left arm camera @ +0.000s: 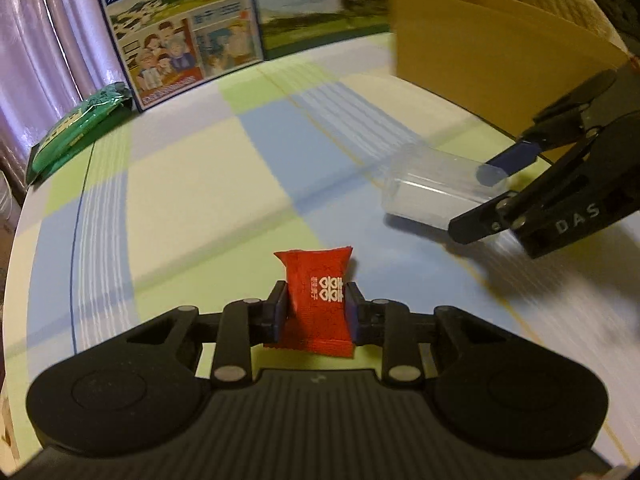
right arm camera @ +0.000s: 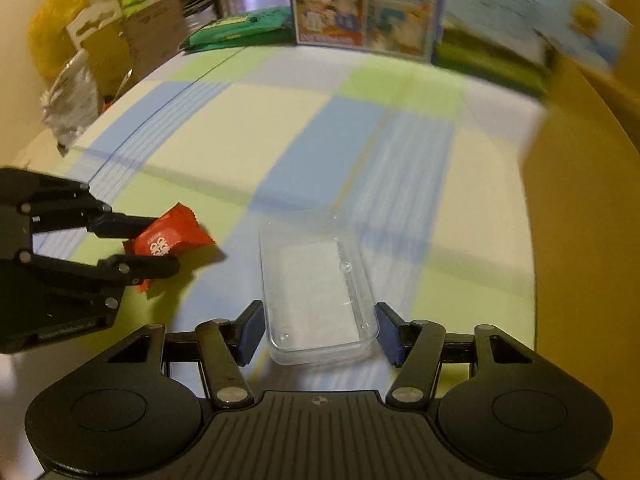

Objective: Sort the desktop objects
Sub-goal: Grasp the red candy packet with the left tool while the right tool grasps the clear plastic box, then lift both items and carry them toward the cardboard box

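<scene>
Both grippers: left [left arm camera: 316, 306] clamps red sachet [left arm camera: 318, 300]; right [right arm camera: 318, 330] straddles clear tray [right arm camera: 316, 280], contact unclear.

One camera sits on the left gripper [left arm camera: 316, 308] and looks forward along its two fingers, low and close over the checked tablecloth [left arm camera: 200, 184]. The other camera sits on the right gripper [right arm camera: 318, 332] and looks the same way, also low and close. Each view shows the other gripper coming in from the side. Both views share the tablecloth, the red packet [left arm camera: 320, 300], the clear tray [right arm camera: 316, 280], and the picture box [left arm camera: 180, 32] standing at the far edge.
</scene>
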`<move>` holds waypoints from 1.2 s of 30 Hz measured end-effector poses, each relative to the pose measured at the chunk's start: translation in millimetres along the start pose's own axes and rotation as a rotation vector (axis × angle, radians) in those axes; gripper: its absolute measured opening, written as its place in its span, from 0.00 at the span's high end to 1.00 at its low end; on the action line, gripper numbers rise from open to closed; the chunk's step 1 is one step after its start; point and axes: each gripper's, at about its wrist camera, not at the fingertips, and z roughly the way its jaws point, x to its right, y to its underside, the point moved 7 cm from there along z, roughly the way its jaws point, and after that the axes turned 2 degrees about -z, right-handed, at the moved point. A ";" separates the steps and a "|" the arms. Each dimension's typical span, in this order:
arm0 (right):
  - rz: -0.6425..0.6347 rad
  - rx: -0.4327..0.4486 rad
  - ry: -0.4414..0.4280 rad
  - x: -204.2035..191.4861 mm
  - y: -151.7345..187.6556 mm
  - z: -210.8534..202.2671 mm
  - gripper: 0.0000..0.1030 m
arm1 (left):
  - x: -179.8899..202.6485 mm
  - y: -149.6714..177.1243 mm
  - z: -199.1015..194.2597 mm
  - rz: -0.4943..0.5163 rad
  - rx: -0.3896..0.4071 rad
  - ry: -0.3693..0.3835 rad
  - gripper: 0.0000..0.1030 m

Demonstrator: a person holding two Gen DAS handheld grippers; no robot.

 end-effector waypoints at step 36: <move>0.029 0.108 0.059 -38.7 144.1 -82.6 0.35 | 76.7 70.0 -98.4 -0.140 -0.004 -0.061 0.76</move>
